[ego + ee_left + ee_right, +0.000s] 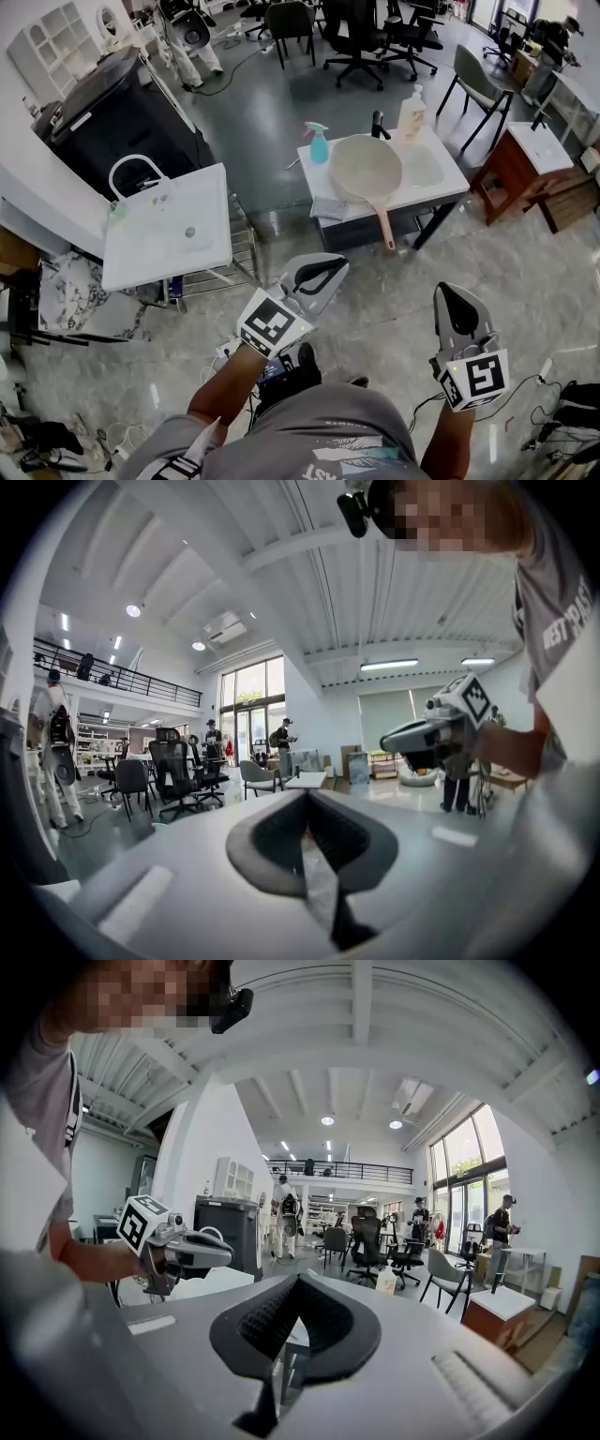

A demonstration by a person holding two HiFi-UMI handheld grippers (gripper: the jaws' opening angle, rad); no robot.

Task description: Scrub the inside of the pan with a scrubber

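Head view: pan (366,169), handle (385,227) pointing toward person.

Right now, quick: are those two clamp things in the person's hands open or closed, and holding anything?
Left gripper: closed, holding nothing.
Right gripper: closed, holding nothing.

Far table (448,185): the pan (366,169) covers the foot of the tap (378,125) and part of a grey thing (328,208). Cloth or pad? Too small to tell. Near side, the shirt (328,441) and left gripper (328,267) hide most of a dark device (286,370). The left forearm (220,394) and right forearm (450,441) run off the near edge. In the right gripper view, the right gripper (298,1288) blocks that table, with only a bottle (384,1282) peeking over.
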